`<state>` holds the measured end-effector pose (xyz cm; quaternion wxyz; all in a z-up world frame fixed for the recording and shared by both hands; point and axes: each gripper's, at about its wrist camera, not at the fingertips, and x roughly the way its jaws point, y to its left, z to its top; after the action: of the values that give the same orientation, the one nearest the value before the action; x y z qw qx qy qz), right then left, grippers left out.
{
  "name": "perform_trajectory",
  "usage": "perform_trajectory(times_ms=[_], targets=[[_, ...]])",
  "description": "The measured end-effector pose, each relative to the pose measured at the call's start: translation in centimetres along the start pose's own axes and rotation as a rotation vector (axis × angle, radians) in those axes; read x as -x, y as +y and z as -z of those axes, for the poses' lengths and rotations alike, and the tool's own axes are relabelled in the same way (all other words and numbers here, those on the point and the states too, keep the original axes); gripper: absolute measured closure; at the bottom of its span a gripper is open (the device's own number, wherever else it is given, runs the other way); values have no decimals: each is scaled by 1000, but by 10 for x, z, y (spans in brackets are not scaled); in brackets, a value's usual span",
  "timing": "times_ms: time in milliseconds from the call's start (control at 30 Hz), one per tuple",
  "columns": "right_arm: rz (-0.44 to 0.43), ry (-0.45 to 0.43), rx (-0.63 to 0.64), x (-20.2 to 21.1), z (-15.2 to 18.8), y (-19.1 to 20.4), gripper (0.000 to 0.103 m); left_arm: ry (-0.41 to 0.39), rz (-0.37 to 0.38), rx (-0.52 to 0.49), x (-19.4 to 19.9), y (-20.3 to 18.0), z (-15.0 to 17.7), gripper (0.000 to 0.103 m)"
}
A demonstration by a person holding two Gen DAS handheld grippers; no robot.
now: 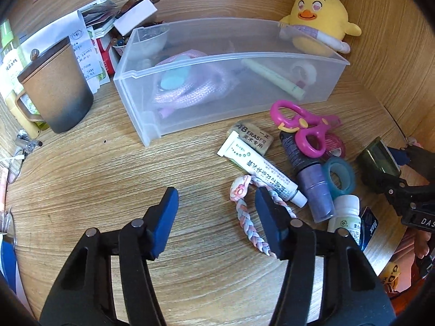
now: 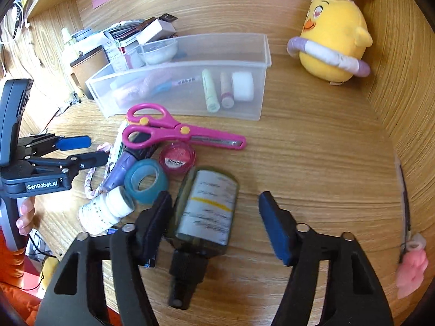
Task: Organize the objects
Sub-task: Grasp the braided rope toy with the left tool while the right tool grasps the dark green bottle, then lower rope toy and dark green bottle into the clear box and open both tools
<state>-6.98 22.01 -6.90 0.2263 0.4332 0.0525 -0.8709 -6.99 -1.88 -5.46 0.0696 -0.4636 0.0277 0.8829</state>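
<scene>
Translucent bin (image 2: 261, 54) ahead partly filled; scissors (image 2: 174, 129), tape roll (image 2: 145, 180), dark bottle (image 2: 206, 209) left on tabletop (image 2: 312, 163). Right tool (image 2: 214, 207) spread around bottle; left tool (image 1: 216, 199) apart, empty.

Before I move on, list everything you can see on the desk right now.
Bin: 1, clear, centre back, part filled.
Plush chick: 1, yellow, behind bin.
Mug: 1, brown, left.
Scissors: 1, pink, before bin.
Eraser: 1, grey.
Ointment tube: 1, white.
Tape roll: 1, teal.
Braided band: 1, pastel.
Dark bottle: 1, between right fingers.
Left gripper: open.
Right gripper: open.
</scene>
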Motion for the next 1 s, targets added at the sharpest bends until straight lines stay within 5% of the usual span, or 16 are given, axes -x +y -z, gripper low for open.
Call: perform_trajectory(times_ms=[100,267,533,1000], targets=[[3,-4,6,0,2,2,65,-5,0,-25,-1,-4,-1,62],[19,-30,3,4,0,0,65,-16,12,-30,-3,-4,-6,92],[24,-93,3,16,-19,-2,65,-53,25,23,2,5,-8,92],[-2,-247,77,30,-84,24,65,-226,1,95,49,23,-38,92]])
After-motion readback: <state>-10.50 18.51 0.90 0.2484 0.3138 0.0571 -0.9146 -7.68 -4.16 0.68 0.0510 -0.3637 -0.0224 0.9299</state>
